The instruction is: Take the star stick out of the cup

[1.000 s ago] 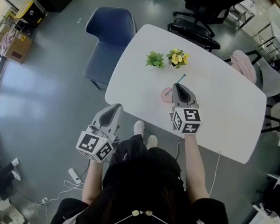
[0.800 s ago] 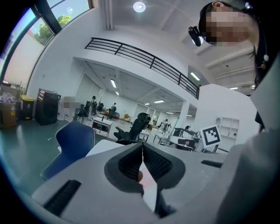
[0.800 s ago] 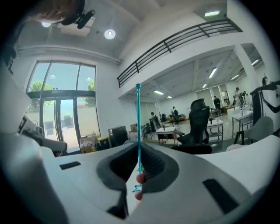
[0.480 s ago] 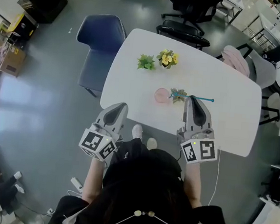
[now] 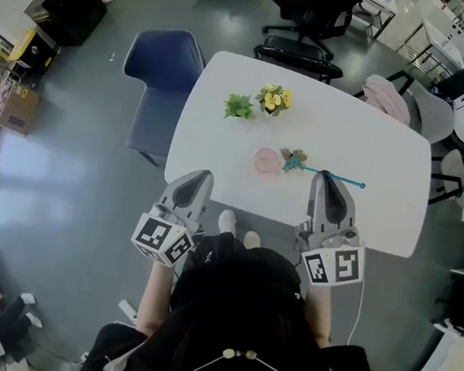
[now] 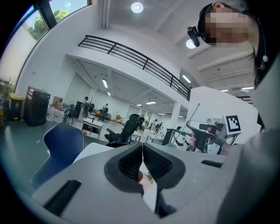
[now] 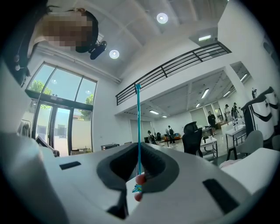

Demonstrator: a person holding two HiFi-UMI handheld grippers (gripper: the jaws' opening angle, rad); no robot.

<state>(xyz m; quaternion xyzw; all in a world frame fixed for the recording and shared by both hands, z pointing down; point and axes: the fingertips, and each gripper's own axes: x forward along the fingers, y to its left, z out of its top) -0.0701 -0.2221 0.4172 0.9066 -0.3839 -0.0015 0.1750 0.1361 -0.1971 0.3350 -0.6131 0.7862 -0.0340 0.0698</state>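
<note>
Right gripper [image 5: 328, 176] holds star stick [image 5: 348, 180] beside cup [image 5: 266, 160].

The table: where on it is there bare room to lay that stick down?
Bare: the table right of the star stick in the right gripper, and its near left corner by the pink cup. Crowded: around the cup, and by the green plant and yellow flowers at the far edge.
</note>
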